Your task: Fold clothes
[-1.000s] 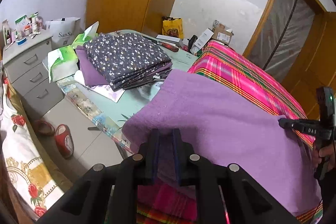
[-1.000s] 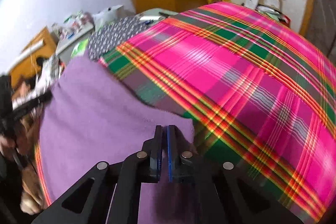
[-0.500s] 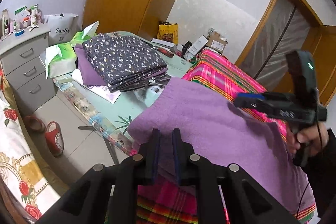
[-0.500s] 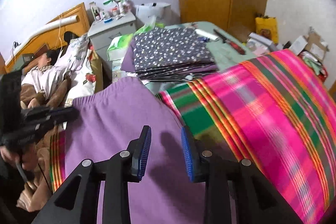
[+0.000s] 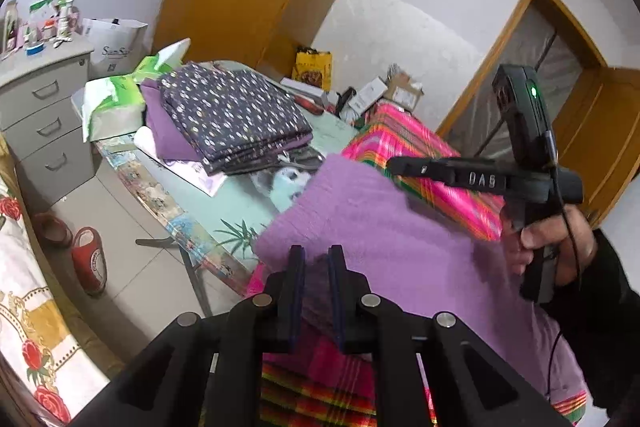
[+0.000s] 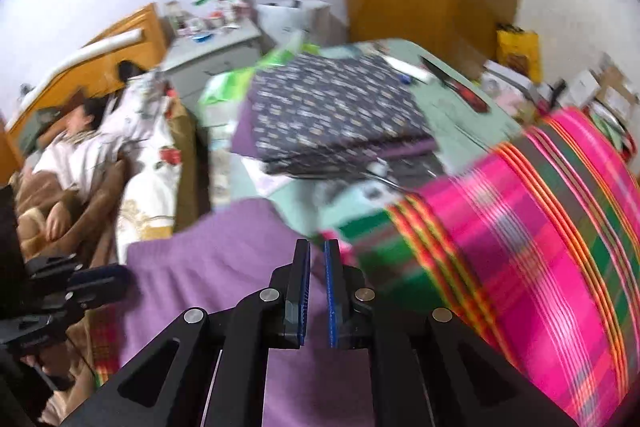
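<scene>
Purple knit garment lies on the pink plaid cloth beside the glass table. Left gripper: jaws clamped on its near edge. Right gripper: jaws nearly together, nothing visibly between them. Risk: with one corner held, pulling could drag and bunch the garment, skewing the fold.
</scene>
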{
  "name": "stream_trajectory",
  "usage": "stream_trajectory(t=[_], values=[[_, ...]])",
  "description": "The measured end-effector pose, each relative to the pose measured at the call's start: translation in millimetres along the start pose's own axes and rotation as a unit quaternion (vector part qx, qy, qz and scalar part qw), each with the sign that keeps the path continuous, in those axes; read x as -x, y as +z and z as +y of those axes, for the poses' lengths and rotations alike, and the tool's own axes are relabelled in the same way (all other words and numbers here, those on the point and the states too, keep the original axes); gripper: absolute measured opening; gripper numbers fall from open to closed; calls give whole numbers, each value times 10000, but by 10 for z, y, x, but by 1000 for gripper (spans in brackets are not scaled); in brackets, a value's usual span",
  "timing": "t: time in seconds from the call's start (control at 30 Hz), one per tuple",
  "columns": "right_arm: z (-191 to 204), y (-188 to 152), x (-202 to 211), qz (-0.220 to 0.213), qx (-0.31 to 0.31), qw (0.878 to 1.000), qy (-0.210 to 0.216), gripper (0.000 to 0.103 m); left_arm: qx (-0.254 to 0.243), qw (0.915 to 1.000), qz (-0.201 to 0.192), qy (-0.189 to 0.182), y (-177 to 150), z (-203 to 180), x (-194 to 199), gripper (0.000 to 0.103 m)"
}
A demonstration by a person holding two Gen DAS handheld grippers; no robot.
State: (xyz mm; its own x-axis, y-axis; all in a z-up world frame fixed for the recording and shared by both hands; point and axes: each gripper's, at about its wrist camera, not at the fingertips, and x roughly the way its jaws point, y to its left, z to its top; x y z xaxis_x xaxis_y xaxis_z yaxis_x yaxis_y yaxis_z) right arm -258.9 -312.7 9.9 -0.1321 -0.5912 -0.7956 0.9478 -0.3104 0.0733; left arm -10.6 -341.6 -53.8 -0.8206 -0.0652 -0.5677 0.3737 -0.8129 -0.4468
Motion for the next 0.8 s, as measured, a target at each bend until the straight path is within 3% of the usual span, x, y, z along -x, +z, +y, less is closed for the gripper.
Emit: stream_trajectory(t=[0.13, 0.27, 0.4, 0.6, 0.7, 0.8], values=[[153, 50, -247, 254, 239, 9994, 14, 8, 160, 9997, 82, 162, 11, 136, -55, 12], [68, 126, -312, 310, -41, 9995, -94, 7, 382, 9991, 150, 145, -2, 257, -80, 13], [18, 82, -47, 70, -231, 9996, -174, 8, 812, 9966, 107, 59, -3, 422, -11, 17], [-46, -312, 455, -202, -509, 9985, -62, 11, 1616, 9852, 157, -543, -87, 618, 15, 37], [-148, -504, 460, -69, -678, 9976, -155, 11, 1990, 9758, 260, -867, -148, 659, -33, 38], [-292, -635, 356, 200, -919, 9946, -443, 11, 2137, 9714, 385, -960, -192, 616, -81, 40]])
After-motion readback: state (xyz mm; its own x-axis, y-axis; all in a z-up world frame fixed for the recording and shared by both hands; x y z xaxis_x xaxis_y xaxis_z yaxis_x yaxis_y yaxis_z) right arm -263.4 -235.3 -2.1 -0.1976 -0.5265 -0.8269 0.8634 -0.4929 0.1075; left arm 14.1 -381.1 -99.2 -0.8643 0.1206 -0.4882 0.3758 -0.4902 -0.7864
